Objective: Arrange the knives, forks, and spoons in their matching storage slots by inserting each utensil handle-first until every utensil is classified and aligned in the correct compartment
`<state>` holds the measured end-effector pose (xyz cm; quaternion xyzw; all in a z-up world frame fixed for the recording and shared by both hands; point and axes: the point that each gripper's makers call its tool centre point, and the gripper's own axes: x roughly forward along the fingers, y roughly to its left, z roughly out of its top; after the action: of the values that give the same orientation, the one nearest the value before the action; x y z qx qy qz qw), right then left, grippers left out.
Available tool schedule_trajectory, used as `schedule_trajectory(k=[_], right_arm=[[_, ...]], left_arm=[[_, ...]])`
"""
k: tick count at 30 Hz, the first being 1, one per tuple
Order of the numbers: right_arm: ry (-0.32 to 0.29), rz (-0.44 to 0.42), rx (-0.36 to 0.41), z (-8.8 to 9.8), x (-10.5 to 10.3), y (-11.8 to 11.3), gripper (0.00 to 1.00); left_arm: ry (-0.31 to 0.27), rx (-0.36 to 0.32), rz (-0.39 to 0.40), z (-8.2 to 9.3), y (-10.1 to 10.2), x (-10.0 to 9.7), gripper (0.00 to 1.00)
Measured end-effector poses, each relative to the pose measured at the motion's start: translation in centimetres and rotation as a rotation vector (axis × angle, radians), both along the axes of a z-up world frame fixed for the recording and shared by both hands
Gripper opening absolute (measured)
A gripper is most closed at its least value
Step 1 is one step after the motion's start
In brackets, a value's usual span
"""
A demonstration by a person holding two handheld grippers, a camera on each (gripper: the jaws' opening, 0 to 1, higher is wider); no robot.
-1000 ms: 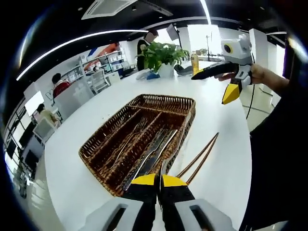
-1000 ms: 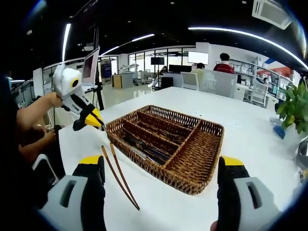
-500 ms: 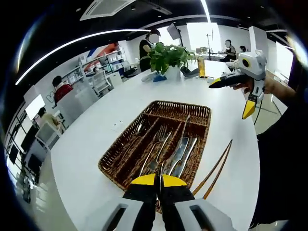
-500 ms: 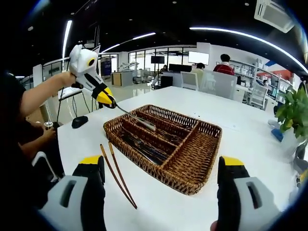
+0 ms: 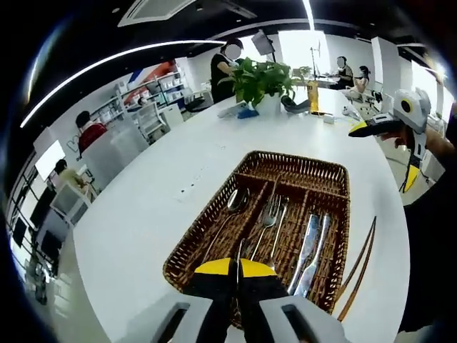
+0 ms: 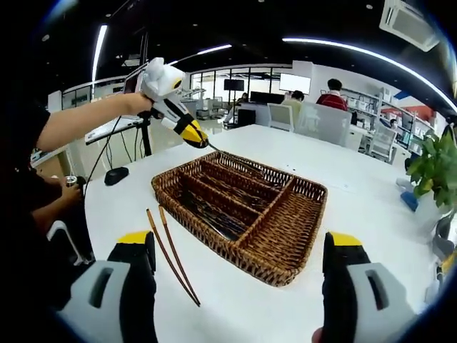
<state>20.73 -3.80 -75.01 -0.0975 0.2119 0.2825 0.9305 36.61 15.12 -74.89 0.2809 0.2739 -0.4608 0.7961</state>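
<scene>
A wicker cutlery basket (image 5: 211,220) (image 6: 284,266) lies on the white table, split into long slots plus one cross slot. In the left gripper view its slots hold a spoon (image 5: 232,203), forks (image 5: 270,216) and knives (image 5: 311,243). My left gripper (image 5: 232,267) (image 6: 195,135) is shut on a thin metal utensil (image 6: 235,158), which slants down over the basket's far slots; which kind it is I cannot tell. My right gripper (image 6: 240,243) (image 5: 385,153) stands wide open with nothing in it, off the basket's near side.
Two brown chopsticks (image 6: 171,254) (image 5: 360,266) lie on the table beside the basket. A potted plant (image 5: 263,77) (image 6: 435,161) stands at the table's far end. A black mouse (image 6: 116,175) sits near the table edge. People sit at desks beyond.
My left gripper, holding the utensil, has travelled from beside the chopsticks across the basket to its far slots. The right gripper has stayed put and open.
</scene>
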Motion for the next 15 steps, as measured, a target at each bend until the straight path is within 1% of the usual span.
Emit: schedule_trajectory(k=[1, 2, 4, 7, 13, 14, 15], right_arm=[[0.001, 0.003, -0.001, 0.0, 0.0, 0.1, 1.0], [0.002, 0.006, -0.004, 0.0, -0.1, 0.2, 1.0], [0.001, 0.008, -0.006, 0.0, -0.1, 0.3, 1.0], [0.007, 0.01, -0.005, -0.2, -0.2, 0.5, 1.0], [0.013, 0.005, -0.027, -0.5, -0.3, 0.3, 1.0], [0.012, 0.002, -0.03, -0.5, -0.3, 0.2, 1.0], [0.011, -0.001, -0.032, -0.4, -0.3, 0.1, 1.0]], left_arm=[[0.02, 0.008, 0.001, -0.5, 0.0, 0.5, 0.0], [0.024, 0.012, 0.0, -0.7, 0.0, 0.6, 0.0], [0.04, 0.023, 0.008, -1.4, -0.1, 1.7, 0.0], [0.058, 0.012, 0.016, -1.8, -0.3, 2.8, 0.0], [0.066, 0.009, 0.022, -2.7, -0.8, 5.6, 0.0], [0.088, 0.002, 0.03, -3.1, -0.9, 6.1, 0.0], [0.089, 0.003, 0.025, -3.3, -1.0, 6.3, 0.0]])
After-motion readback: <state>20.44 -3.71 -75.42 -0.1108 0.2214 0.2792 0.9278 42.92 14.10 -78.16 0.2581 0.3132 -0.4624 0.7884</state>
